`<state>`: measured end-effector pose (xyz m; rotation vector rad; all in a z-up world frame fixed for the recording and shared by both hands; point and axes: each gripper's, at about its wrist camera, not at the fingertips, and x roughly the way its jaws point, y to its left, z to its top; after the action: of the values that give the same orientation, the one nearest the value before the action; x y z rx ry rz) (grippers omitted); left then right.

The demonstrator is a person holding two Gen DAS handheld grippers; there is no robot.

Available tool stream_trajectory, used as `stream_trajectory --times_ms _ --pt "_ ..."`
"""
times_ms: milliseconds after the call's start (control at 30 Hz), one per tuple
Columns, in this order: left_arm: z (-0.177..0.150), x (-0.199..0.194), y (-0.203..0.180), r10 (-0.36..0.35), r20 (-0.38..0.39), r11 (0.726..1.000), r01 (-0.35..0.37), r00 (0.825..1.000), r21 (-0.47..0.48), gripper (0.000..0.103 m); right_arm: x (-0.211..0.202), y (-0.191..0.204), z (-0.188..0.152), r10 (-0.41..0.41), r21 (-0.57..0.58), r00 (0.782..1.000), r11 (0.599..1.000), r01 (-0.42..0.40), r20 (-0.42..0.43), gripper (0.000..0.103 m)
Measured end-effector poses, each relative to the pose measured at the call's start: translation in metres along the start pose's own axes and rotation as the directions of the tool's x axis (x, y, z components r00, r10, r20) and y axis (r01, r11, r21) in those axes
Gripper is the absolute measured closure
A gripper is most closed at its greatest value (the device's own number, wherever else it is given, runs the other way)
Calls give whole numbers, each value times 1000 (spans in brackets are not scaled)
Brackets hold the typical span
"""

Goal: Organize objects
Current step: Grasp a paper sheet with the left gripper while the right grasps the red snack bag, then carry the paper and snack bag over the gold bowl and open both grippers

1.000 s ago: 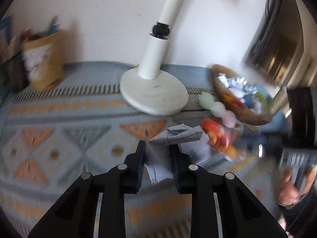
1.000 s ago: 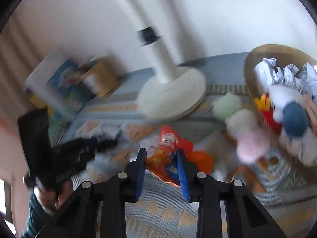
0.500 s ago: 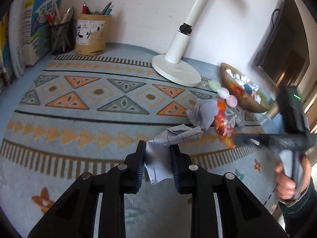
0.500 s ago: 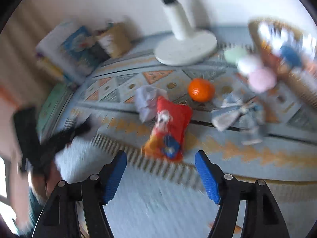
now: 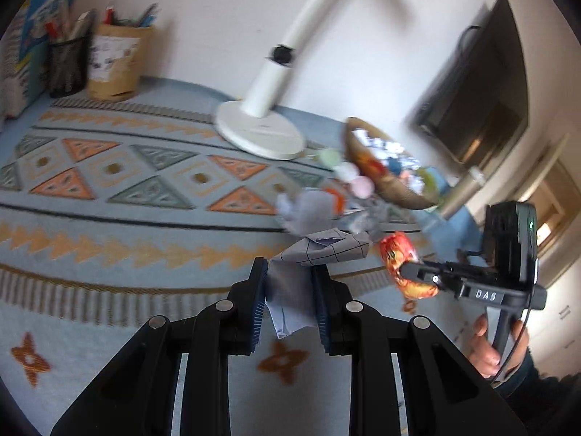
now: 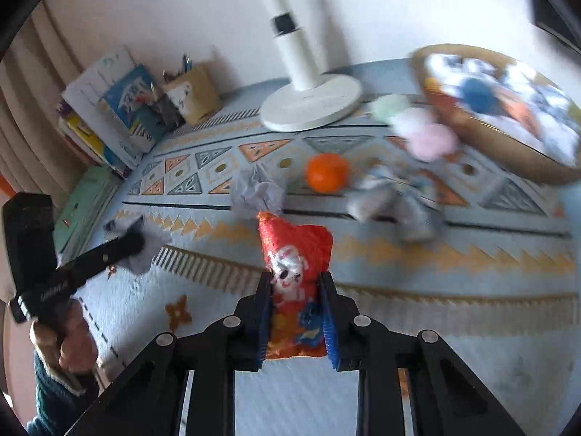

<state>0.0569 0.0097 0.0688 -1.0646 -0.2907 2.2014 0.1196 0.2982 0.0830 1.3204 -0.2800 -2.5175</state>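
Both grippers loaded, most loose items not yet in the basket.

The blue patterned woven mat (image 6: 454, 327) spreads ahead of both grippers with open room near them and no edge close by; ahead and to the right sits the round wicker basket (image 6: 483, 134), already holding crumpled paper and balls, so part of the sorting looks done. The white round lamp base (image 6: 312, 105) stands far ahead, a likely obstacle. The right gripper (image 6: 296, 312) pinches the red-orange printed snack packet (image 6: 296, 254); the left gripper (image 5: 290, 301) is clamped on a grey grid-lined crumpled paper (image 5: 326, 250). Still loose just ahead of the right gripper: two crumpled grey paper wads (image 6: 258, 190), pastel pompoms (image 6: 428, 138) and an orange ball (image 6: 326, 172).
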Motion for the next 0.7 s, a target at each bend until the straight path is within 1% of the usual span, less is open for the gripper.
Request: stream_trajectory --times_ms 33,67,100,133,167,200,233,267,300,333,367,400,433,467,500,533,633,667,700 --pt "1 3 -10 21 1 1000 -21 1000 23 82 -9 -5 -6 -73 -29 997 997 73 19 79" --pt "1 6 -17 47 1 998 -47 999 48 82 -16 -7 -11 -154 -69 988 985 156 32 79" --pt "-1 11 -24 76 -3 994 -76 997 74 82 -19 -8 -15 -239 -110 970 964 243 43 79" --pt "-3 17 -29 102 -13 991 -100 995 91 82 -21 -14 -20 -333 -143 942 931 336 46 79" --pt "-6 25 -34 130 -26 987 -127 991 99 82 -21 -20 -22 -361 -144 932 921 363 39 79" --pt "-10 29 -37 149 -31 984 -145 988 107 82 -20 -28 -25 -373 -136 927 917 374 30 79" --pt "-16 35 -40 174 -43 978 -168 984 121 82 -17 -37 -28 -379 -121 925 917 379 21 79" --pt "-20 40 -42 189 -56 976 -182 980 124 82 -16 -41 -30 -365 -112 931 925 364 16 79" --pt "-23 44 -43 197 -65 975 -189 978 122 82 -15 -44 -32 -331 -101 943 938 331 12 77" --pt "-26 46 -46 194 -73 975 -184 978 122 82 -18 -48 -34 -275 -83 961 958 276 18 70" --pt "-28 46 -47 188 -75 976 -178 979 124 82 -21 -51 -34 -238 -72 971 968 239 16 62" --pt "-30 46 -48 187 -76 976 -176 979 128 82 -23 -53 -35 -204 -64 979 977 204 10 40" --pt "-31 45 -49 187 -77 976 -176 979 131 82 -27 -55 -38 -171 -58 985 984 171 9 21" --pt "-31 44 -50 181 -78 976 -170 980 135 82 -29 -54 -38 -157 -51 987 986 158 28 17" --pt "-31 43 -49 173 -78 977 -162 982 136 82 -32 -55 -40 -152 -46 988 987 154 42 16" --pt "-32 41 -49 161 -79 980 -149 984 134 82 -33 -58 -40 -150 -39 988 988 151 39 16" --pt "-33 38 -51 159 -80 980 -147 984 135 82 -20 -60 -35 -187 -5 982 982 187 3 16" --pt "-34 37 -52 160 -78 980 -149 984 135 82 -11 -60 -33 -205 -5 979 979 205 -25 16" --pt "-34 37 -53 159 -81 980 -147 984 134 82 -2 -61 -33 -225 0 973 974 225 -52 28"
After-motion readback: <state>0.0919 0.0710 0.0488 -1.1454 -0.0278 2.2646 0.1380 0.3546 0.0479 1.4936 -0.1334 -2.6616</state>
